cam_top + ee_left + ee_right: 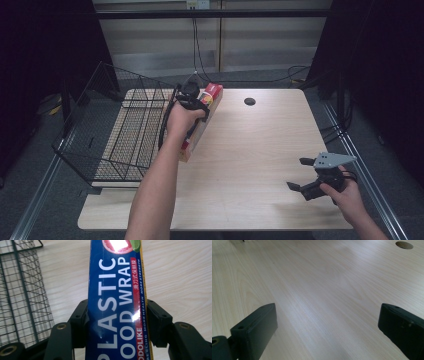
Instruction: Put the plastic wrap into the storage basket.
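Lettering on gripper-clamped wrap box (117, 302)

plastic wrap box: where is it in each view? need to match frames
High view: plastic wrap box left of centre, beside the wire basket, under the left hand and the left claw.
Left gripper view: fills the centre, top to bottom, clamped between the jaws.
Right gripper view: not in it.
Shared landmark: the wooden table; its round hole sits top right in the right gripper view.
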Demonstrator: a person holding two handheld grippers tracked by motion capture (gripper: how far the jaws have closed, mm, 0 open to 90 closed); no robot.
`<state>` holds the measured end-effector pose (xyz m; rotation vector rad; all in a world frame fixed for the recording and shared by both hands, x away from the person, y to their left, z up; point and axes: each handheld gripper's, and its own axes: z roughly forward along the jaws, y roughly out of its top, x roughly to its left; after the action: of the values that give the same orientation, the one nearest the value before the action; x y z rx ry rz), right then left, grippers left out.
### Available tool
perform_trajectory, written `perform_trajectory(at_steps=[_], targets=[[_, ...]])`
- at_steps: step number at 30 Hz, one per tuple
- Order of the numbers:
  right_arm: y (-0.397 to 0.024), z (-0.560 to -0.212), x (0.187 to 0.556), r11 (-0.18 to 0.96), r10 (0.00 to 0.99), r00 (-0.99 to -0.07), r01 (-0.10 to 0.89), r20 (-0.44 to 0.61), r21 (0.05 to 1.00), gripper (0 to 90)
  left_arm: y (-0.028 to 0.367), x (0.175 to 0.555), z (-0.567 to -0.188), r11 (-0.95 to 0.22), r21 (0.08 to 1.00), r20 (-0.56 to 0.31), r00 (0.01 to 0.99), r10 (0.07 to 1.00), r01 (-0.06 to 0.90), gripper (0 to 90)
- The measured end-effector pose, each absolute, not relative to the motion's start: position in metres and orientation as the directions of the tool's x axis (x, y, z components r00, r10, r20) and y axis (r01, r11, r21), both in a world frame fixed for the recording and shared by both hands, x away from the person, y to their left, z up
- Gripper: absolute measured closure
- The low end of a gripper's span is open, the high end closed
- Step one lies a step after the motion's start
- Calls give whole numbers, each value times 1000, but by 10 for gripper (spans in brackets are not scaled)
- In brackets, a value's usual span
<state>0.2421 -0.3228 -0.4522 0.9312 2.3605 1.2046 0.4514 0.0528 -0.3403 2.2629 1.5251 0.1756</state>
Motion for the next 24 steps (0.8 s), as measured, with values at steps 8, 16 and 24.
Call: perform_trajectory(at_steps=[8,16,24], targets=[[-322,-452,243,429,679,-734,398,1,810,19,64,449,-322,-310,402,-110,381,918,862,445],[-322,-452,242,427,682,-732,398,0,812,19,73,448,-309,-299,400,-113,370,922,867,445],[-322,-452,243,427,679,-734,402,5,810,19,80,445,-298,-282,406,-116,355,927,869,445]])
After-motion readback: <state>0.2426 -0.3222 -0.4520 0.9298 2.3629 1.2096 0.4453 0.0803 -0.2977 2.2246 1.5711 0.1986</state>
